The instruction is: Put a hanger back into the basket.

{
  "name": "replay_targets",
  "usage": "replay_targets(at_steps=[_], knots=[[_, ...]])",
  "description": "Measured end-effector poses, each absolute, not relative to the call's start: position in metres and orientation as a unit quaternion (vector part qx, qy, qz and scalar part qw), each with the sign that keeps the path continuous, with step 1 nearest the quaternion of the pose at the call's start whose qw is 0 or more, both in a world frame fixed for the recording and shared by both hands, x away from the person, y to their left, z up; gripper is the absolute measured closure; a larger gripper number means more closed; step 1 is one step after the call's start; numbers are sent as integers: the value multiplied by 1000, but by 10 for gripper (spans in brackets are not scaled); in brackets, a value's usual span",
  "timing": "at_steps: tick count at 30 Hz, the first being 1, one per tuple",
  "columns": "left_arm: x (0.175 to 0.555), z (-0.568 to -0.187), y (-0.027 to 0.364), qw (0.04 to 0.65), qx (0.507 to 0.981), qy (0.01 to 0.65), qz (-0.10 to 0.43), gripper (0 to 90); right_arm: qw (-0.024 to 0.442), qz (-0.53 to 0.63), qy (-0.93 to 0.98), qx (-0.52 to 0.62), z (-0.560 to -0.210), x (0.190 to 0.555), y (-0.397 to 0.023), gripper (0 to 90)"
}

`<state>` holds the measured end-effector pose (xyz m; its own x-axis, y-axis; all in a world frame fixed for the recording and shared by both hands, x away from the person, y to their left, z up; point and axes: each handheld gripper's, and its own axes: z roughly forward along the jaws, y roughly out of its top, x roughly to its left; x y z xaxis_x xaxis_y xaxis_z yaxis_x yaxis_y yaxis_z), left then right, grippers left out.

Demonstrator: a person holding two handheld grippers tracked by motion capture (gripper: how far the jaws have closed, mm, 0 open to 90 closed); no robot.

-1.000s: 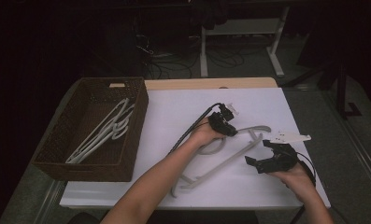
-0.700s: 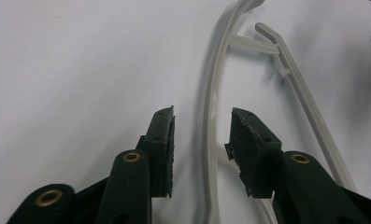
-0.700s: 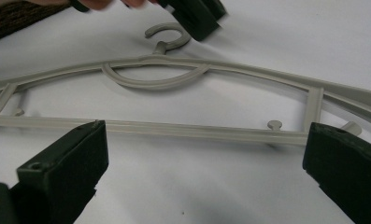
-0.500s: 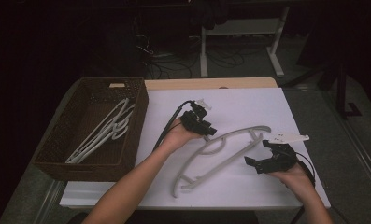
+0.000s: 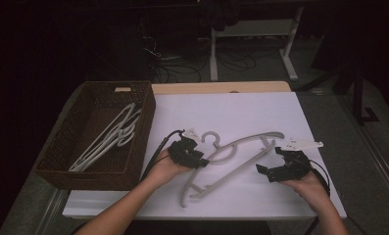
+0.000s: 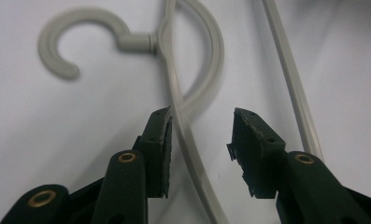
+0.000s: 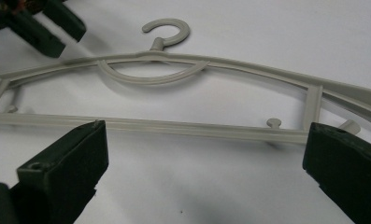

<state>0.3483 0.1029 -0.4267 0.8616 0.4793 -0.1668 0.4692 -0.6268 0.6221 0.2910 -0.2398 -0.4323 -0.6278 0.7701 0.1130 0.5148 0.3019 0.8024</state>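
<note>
Several pale hangers [image 5: 106,139] lie heaped in a dark wicker basket [image 5: 50,159] at the left edge of the desk [image 5: 241,110], the basket reaching from near the far left corner down toward the near edge. Just right of the basket, the left gripper [image 5: 198,157] rests low over the white desk top, held by the person's left hand [image 5: 165,166], its cable trailing back along the basket's side. In the left gripper view its jaws stand moderately apart, astride one thin arm of the grey hanger [image 6: 183,121]; the left pad [image 6: 163,140] sits right beside the arm, but I cannot tell whether it touches. The hook curls just ahead of the jaws. That grey hanger [image 5: 231,161] lies flat across the middle of the desk, hook toward the far side, its long bar slanting from the near centre up toward the right. Nearer the right edge, the right gripper [image 5: 266,170] sits in the person's right hand [image 5: 309,183], jaws spread wide and holding nothing, pointed at the hanger's bar from close by.
</note>
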Motion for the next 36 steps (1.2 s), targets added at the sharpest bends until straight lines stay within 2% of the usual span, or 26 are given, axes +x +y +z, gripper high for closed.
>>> replay_targets(at_steps=[5,15,20,31,36], knots=[[338,-442,107,330,906,264,11,588,148,429,793,406,-433,291,-240,2],[333,-447,104,313,910,269,42,721,147,429,794,405,-433,291,-240,2],[335,-446,105,310,911,270,40,736,148,429,794,405,-433,291,-240,2],[373,-443,126,295,902,307,72,810,148,430,792,406,-432,291,-240,2],[388,-444,130,293,897,322,81,805,147,430,793,406,-433,291,-240,2]])
